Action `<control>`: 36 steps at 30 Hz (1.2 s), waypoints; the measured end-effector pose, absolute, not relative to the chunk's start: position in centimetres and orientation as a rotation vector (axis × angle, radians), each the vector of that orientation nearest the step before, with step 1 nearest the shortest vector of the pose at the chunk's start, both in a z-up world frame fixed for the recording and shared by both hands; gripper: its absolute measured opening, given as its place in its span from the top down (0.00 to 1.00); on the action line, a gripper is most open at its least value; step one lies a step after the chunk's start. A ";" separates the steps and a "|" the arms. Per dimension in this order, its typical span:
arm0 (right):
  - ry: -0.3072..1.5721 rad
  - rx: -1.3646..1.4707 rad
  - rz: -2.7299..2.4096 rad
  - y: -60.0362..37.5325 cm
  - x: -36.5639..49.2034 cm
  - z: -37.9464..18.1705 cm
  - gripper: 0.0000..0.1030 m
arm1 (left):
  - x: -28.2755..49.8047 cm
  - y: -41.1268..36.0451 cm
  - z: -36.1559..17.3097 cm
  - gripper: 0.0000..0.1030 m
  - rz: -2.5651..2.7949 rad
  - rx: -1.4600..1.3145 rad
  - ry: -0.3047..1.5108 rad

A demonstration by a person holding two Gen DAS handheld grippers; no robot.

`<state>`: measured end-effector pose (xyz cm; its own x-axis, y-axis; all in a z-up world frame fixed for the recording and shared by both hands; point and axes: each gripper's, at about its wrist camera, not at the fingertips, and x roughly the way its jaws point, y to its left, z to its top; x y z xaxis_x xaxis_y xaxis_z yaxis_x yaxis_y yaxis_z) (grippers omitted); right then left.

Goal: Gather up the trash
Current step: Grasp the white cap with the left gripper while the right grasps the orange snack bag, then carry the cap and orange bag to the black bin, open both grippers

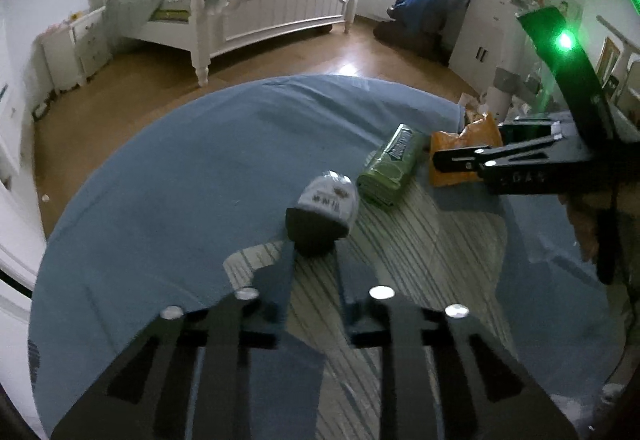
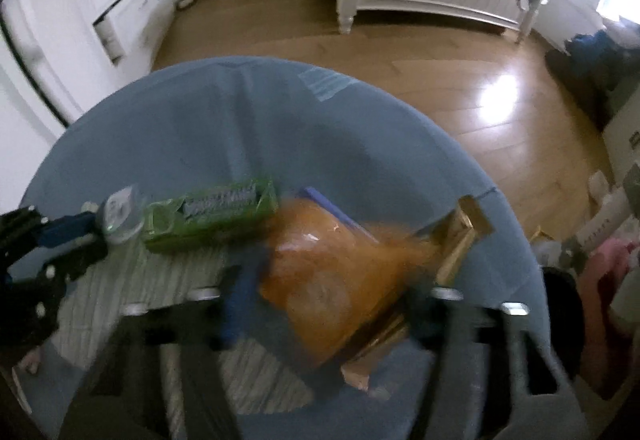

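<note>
Bedroom with wood floor, white bed [image 1: 256,3] at the far side; near us a table under a blue cloth [image 1: 168,167] with a striped mat [image 1: 420,240] in the middle. We see three bits of trash grouped on or by the mat — a small cup [image 1: 324,207], a green packet [image 1: 390,169] and an orange bag [image 2: 332,280].

Our left gripper [image 1: 314,240] has its fingers close on either side of the cup's dark base, apparently clamped on it — cup tilted, label end pointing far. Green packet lies flat just right of the cup, untouched.

Our right gripper [image 2: 320,304] straddles the orange bag, fingers apart with the bag between them; we cannot tell if they press it — view is blurred. Probably both claws work at once to clear the mat faster. No bin in sight.
</note>
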<state>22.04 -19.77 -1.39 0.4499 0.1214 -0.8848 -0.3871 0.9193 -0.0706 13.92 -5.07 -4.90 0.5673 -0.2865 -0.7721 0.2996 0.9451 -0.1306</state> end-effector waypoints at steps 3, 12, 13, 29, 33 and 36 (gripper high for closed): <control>1.028 -0.247 0.344 -20.4 21.2 -0.8 0.67 | 13.8 -4.9 -5.0 0.85 -0.350 -0.002 0.905; 0.840 0.028 0.508 -24.8 14.8 4.4 0.68 | 14.2 -5.1 -4.5 0.51 -0.345 0.014 0.864; 0.831 0.051 0.516 -25.2 14.3 4.9 0.68 | 14.4 -5.4 -4.4 0.51 -0.356 0.022 0.852; 0.768 0.236 0.523 -30.2 7.1 5.8 0.68 | 13.8 -7.3 -1.9 0.61 -0.398 0.028 0.823; 0.707 0.319 0.485 -33.7 6.2 6.3 0.68 | 12.6 -10.2 1.2 0.61 -0.463 0.004 0.764; 0.656 0.372 0.439 -37.0 5.6 6.8 0.68 | 12.1 -13.5 3.1 0.61 -0.539 -0.017 0.736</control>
<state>5.62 -36.95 6.85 0.7075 0.5002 -0.4993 -0.2710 0.8445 0.4619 12.05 -13.45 3.07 0.6120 -0.4735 -0.6334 0.4616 0.8642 -0.2001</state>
